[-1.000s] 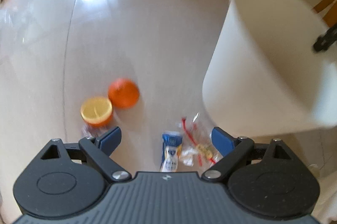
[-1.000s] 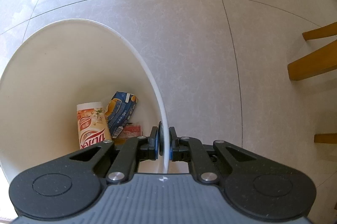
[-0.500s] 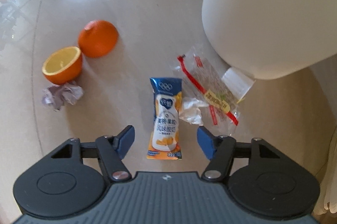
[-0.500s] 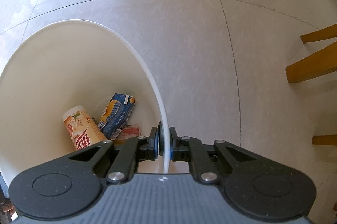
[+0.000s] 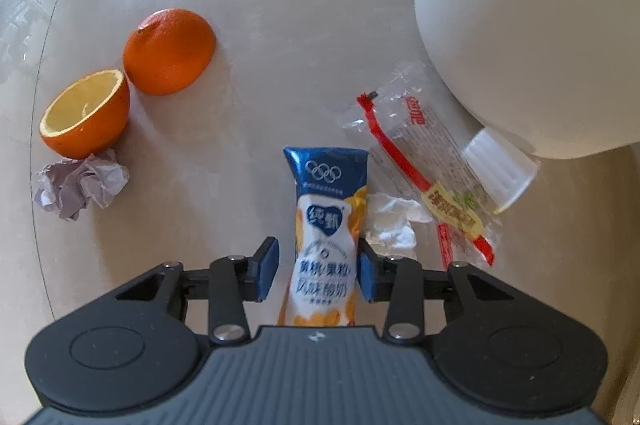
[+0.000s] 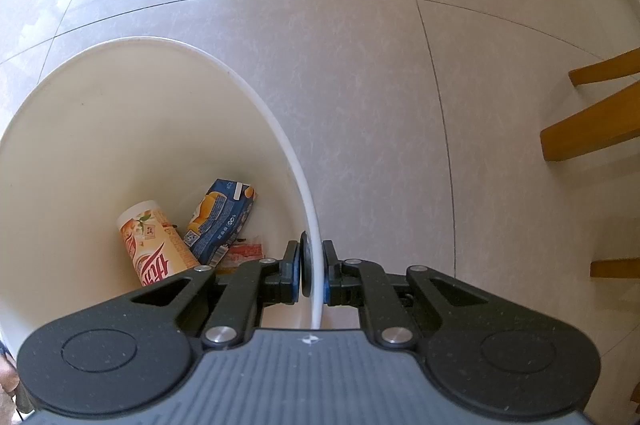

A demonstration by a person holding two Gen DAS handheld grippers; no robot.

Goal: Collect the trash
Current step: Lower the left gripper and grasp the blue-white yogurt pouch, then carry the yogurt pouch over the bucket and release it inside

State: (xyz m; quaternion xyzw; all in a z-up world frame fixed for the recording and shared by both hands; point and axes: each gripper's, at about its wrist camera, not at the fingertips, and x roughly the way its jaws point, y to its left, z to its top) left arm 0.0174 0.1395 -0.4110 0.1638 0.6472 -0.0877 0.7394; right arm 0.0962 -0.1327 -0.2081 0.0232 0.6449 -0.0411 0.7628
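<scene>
Left wrist: left hand-held gripper (image 5: 316, 271) closing around blue-white yogurt pouch (image 5: 327, 237), left pad not touching; crumpled white tissue (image 5: 390, 223) at 3 o'clock. Right hand-held gripper (image 6: 311, 271) clenched on white plastic bin rim (image 6: 308, 201).

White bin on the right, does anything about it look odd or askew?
Yes. The white bin is tilted, not upright: the right gripper is clamped on its rim, and a cup and blue carton lie tumbled inside.
</scene>
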